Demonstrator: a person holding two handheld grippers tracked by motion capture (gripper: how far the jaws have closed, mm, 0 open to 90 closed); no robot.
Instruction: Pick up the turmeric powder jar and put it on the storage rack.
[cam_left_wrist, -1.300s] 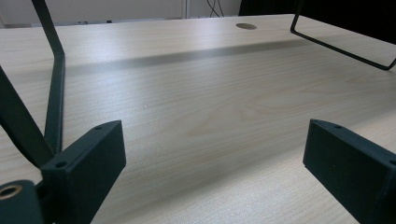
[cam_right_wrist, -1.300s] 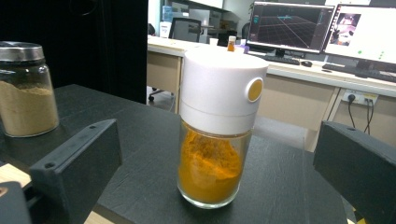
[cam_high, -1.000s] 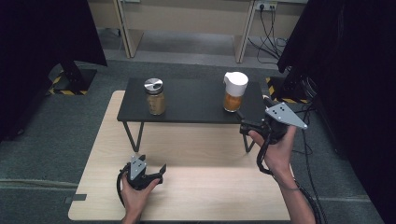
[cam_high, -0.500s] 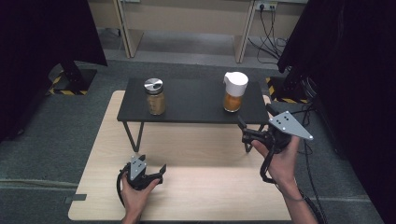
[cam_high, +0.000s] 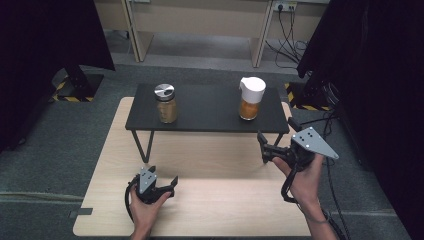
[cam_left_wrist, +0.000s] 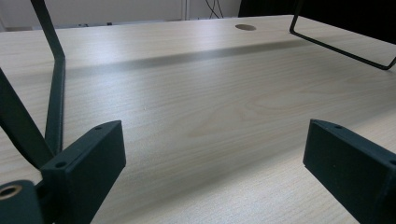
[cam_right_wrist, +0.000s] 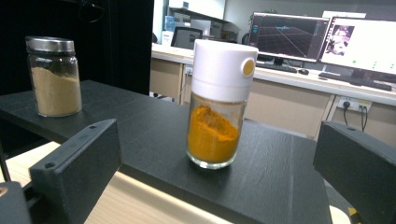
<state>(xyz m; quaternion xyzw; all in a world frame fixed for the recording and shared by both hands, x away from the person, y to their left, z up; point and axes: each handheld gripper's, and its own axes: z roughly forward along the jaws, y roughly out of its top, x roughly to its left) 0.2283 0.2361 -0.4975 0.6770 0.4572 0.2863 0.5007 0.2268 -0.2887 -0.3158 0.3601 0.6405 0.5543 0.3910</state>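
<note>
A glass jar of orange powder with a white cap (cam_high: 251, 98) (cam_right_wrist: 219, 102) stands on the right part of a low black shelf (cam_high: 205, 107) (cam_right_wrist: 140, 121). A silver-lidded jar of tan powder (cam_high: 166, 104) (cam_right_wrist: 53, 77) stands on its left part. My right gripper (cam_high: 276, 134) (cam_right_wrist: 219, 172) is open, held in the air in front of the shelf's right end, facing the white-capped jar with a gap between them. My left gripper (cam_high: 162, 175) (cam_left_wrist: 215, 158) rests low on the wooden table (cam_high: 220, 150) (cam_left_wrist: 210, 93), open and holding nothing.
The shelf stands on thin black wire legs (cam_high: 142, 145) (cam_left_wrist: 53, 84) over the light wooden table. A cable hole (cam_left_wrist: 245, 27) lies in the tabletop. Grey carpet surrounds the table, and black curtains hang at both sides. Monitors (cam_right_wrist: 327, 37) sit on a far desk.
My right gripper has come down and back a little toward the person, still open. The left gripper and both jars have not moved.
</note>
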